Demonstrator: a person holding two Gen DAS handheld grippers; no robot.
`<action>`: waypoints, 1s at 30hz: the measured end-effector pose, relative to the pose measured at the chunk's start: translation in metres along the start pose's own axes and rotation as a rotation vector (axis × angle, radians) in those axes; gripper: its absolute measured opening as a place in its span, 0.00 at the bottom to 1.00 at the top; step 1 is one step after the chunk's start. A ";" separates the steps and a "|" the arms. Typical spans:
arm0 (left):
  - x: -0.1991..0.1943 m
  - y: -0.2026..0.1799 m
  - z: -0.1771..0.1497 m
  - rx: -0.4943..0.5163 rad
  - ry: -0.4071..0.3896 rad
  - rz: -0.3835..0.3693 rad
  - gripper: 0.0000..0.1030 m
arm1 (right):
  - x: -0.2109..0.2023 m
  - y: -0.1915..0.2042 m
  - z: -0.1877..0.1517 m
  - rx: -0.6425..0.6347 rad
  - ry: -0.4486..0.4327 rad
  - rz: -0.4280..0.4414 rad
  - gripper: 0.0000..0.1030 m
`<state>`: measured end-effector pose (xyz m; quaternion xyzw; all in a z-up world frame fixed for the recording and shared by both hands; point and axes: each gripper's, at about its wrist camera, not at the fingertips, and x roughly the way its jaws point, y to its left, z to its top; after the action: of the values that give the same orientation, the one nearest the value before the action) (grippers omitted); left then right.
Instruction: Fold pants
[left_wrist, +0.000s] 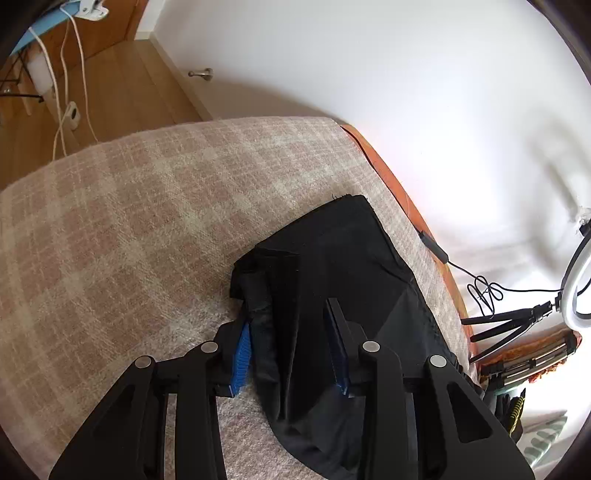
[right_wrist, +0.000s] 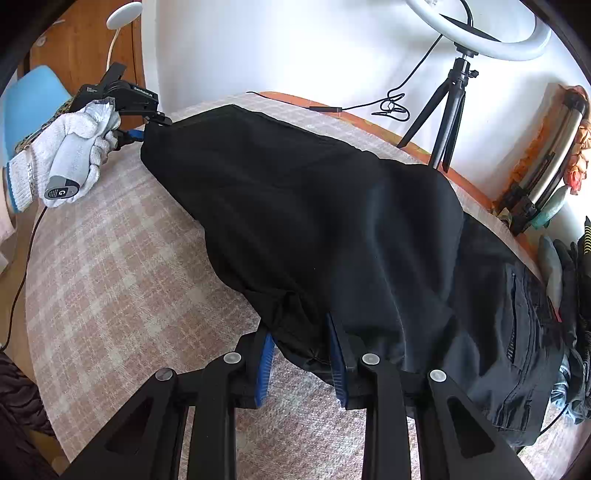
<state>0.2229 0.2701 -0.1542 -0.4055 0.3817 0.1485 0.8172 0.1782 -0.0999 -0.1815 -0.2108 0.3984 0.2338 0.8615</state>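
Black pants (right_wrist: 314, 206) stretch across a plaid-covered table (right_wrist: 110, 277), hanging a little above the cloth between both grippers. In the right wrist view my right gripper (right_wrist: 299, 325) is shut on a bunched part of the near edge, its blue pads pressed on the fabric. The left gripper (right_wrist: 147, 127), held by a white-gloved hand (right_wrist: 74, 147), pinches the far left end. From the left wrist view that left gripper (left_wrist: 288, 314) is shut on a folded wad of the pants (left_wrist: 340, 251), which trail away toward the table's far edge.
A second dark garment with zips (right_wrist: 509, 332) lies at the table's right end. A ring light on a tripod (right_wrist: 454, 99) and a loose cable (right_wrist: 391, 105) stand at the back edge by the white wall. A blue chair (right_wrist: 33, 96) is at far left.
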 end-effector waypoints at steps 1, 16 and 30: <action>0.001 -0.001 0.000 0.008 -0.004 0.025 0.02 | 0.000 0.001 -0.001 -0.002 0.002 -0.001 0.26; -0.017 0.027 0.004 -0.035 -0.028 0.001 0.03 | -0.013 -0.016 0.001 0.112 -0.024 0.123 0.48; -0.074 -0.071 -0.012 0.287 -0.151 -0.088 0.03 | -0.040 -0.065 0.005 0.314 -0.094 0.118 0.62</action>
<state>0.2072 0.2212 -0.0650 -0.2884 0.3187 0.0866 0.8988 0.1949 -0.1591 -0.1356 -0.0387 0.4010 0.2285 0.8863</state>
